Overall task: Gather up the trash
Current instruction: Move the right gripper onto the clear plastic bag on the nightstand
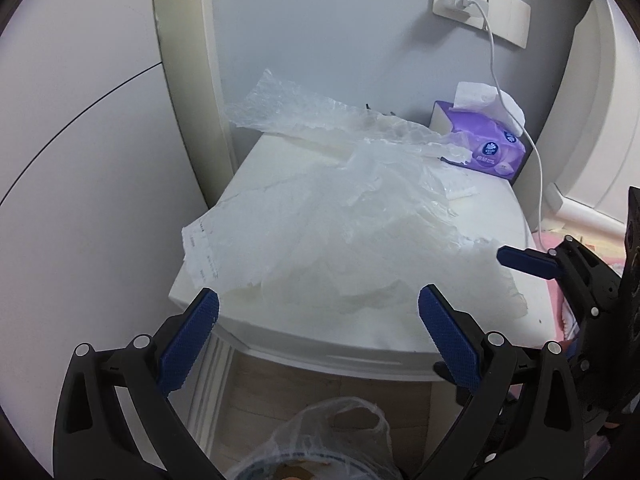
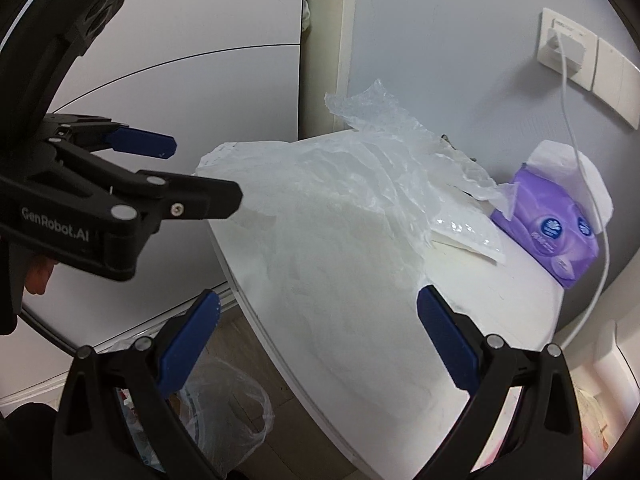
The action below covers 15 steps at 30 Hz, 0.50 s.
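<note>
**Both tongs open, plastic sheet ahead on table**

Left gripper (image 1: 318, 312) jaws wide apart, empty, at the near edge of the table (image 1: 280, 332). Right gripper (image 2: 318, 312) also spread, empty, over the table's right part. Crumpled plastic sheet (image 1: 340, 232) lies across the tabletop, directly ahead of both, long axis running from near edge back toward the wall. Its near hem sits just ahead of the left tips; left looks closer. Paper slip (image 1: 198, 252) pokes out at the sheet's left edge. Bin bag (image 1: 320, 440) on the floor below, under the left gripper. Tissue box (image 1: 480, 136) at back right, cable (image 1: 536, 152) draped over it. Likely next: pinch the near hem, drag toward the bag.
</note>
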Tool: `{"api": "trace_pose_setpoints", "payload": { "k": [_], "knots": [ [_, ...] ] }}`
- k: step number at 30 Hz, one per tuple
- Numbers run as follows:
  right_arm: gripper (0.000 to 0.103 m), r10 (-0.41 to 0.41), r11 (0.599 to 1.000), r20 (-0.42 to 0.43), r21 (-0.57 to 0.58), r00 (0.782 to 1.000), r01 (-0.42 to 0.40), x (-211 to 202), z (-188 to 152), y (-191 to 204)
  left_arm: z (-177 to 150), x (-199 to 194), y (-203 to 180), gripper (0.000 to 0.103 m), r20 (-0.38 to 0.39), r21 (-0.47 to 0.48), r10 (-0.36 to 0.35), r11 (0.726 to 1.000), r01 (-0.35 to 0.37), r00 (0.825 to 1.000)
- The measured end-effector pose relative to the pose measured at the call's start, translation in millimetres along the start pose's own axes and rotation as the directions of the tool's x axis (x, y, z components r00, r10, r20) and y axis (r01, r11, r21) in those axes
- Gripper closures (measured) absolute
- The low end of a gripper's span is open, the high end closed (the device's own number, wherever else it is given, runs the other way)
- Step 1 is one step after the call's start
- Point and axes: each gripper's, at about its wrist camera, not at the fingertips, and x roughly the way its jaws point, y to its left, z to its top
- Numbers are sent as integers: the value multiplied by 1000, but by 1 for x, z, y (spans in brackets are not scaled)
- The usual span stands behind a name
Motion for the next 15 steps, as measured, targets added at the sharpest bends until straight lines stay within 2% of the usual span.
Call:
{"api": "trace_pose_setpoints", "payload": {
  "k": [8, 15],
  "knots": [
    [7, -9, 1000, 0, 12, 1000, 9, 18, 2, -3, 6, 14, 1, 6, -20, 81, -43, 996, 45, 999],
    [7, -19, 1000, -1, 24, 1000, 19, 34, 3, -4, 10, 23, 3, 6, -27, 116, -72, 990, 74, 997]
  ]
}}
